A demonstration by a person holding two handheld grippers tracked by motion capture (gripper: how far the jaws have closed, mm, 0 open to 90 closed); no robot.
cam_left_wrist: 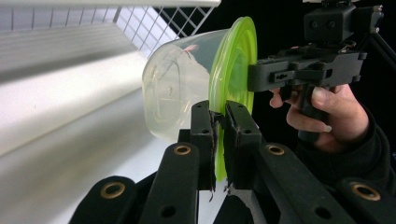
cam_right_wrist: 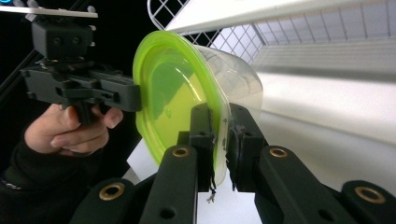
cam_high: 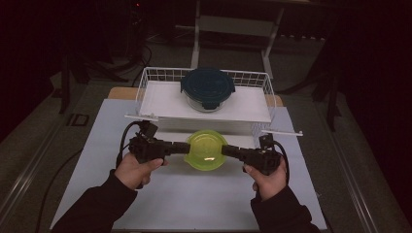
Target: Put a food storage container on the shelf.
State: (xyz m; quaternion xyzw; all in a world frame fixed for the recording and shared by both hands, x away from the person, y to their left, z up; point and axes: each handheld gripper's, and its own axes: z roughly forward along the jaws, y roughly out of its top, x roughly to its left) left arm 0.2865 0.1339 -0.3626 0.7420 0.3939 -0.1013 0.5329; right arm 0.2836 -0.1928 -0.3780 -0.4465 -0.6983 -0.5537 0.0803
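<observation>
Two grippers share one load: we hold the clear round plastic container with the lime-green lid (cam_high: 206, 149) by opposite edges of that lid, off the white table top (cam_high: 194, 199), just in front of the white wire basket (cam_high: 145, 85). Lid faces up in the high view, tub hangs below it.

Left gripper (cam_left_wrist: 219, 140) pinches the lid rim, jaws pressed nearly together on the thin lip. Right gripper (cam_right_wrist: 222, 140) does the same on the far side of the rim. Both point inward, level, at each other; the container sits dead between them, so neither hand is nearer.

Key relation: the basket lies straight ahead of the container, away from us, its near rail roughly at the container's height. Inside, the round glass container with the dark teal clip lid (cam_high: 208, 88) takes the back centre; the basket floor in front of it looks free.

Our read: the next move is forward over the near rail, both hands in step, or the rim grip twists.
</observation>
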